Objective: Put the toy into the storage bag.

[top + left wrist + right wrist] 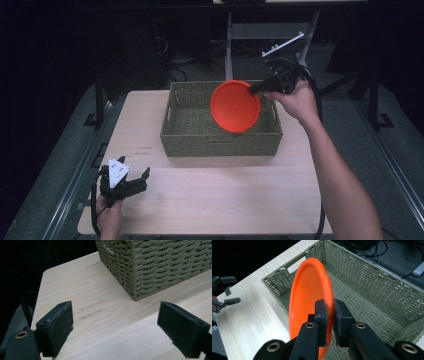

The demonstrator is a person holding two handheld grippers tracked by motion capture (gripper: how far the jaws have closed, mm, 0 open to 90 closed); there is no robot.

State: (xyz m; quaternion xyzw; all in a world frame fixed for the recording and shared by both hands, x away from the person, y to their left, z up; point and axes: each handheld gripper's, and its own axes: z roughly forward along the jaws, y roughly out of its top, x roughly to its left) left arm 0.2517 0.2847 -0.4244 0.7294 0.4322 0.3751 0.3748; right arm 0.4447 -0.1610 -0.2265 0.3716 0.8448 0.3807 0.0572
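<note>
An orange plate [235,106] hangs on edge over the woven basket [190,137], tilted toward the near side. My right gripper [254,89] is shut on its upper right rim. In the right gripper view the plate [308,305] stands upright between the two black pads [321,312], above the basket's inside [372,302]. My left gripper [134,176] rests open near the table's front left corner, nothing between its pads [58,325]. The basket's near corner [150,267] lies ahead of it.
The light wooden table [225,195] has free room in front of the basket and to its left. Small printed marks [91,310] lie on the wood. Metal frames and cables [280,47] stand behind the table on a dark floor.
</note>
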